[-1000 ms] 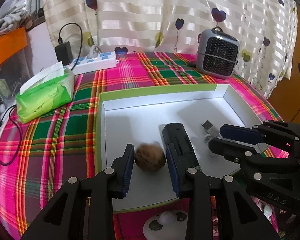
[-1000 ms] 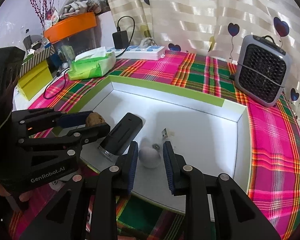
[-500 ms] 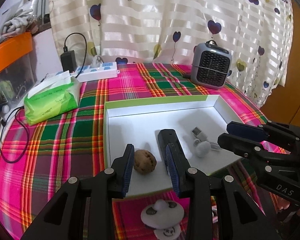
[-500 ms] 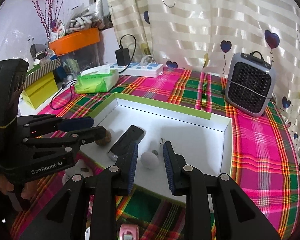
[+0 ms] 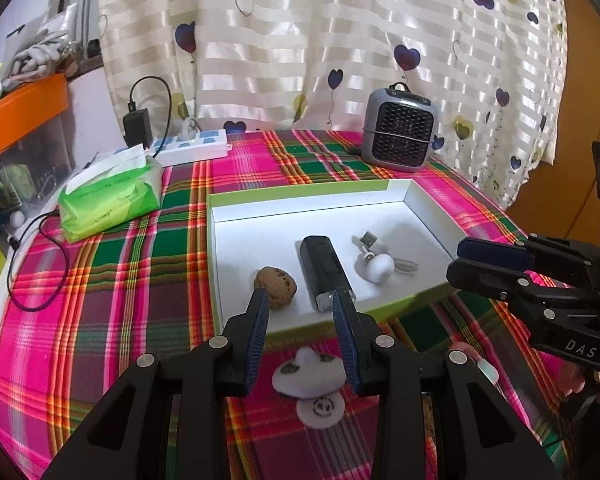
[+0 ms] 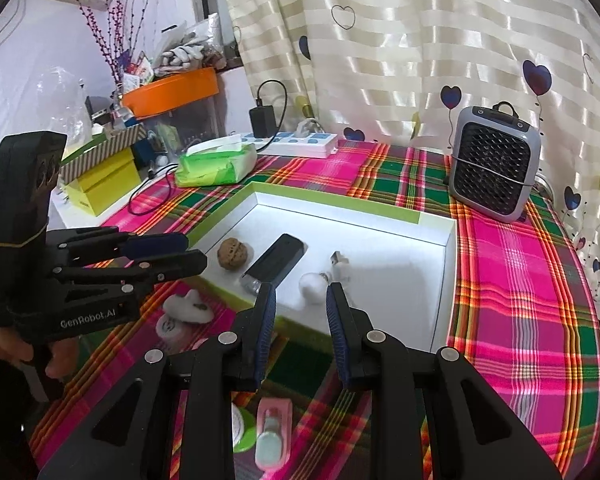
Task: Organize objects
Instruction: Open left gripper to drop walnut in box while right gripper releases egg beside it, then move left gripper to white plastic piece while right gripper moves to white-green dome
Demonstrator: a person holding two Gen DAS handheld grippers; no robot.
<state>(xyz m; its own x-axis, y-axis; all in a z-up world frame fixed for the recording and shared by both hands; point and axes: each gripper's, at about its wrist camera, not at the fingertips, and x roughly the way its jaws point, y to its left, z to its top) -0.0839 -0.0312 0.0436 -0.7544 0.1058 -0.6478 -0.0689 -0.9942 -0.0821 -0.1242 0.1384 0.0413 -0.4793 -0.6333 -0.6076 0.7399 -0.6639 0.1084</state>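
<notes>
Bright, even indoor light glares off the white box floor [image 5: 380, 216] and glossy curtain [image 6: 420, 40]. Fisheye bending darkens the corners; focus stays sharp.

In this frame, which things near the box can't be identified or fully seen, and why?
- White flat item in front of the box: left wrist view, partly behind the left gripper; identity unclear.
- Round disc below it: print too small to read.
- Pink item: right wrist view, overlapped by the right gripper, blurred.
- Small white bulb-shaped thing in the box: too small to identify.
</notes>
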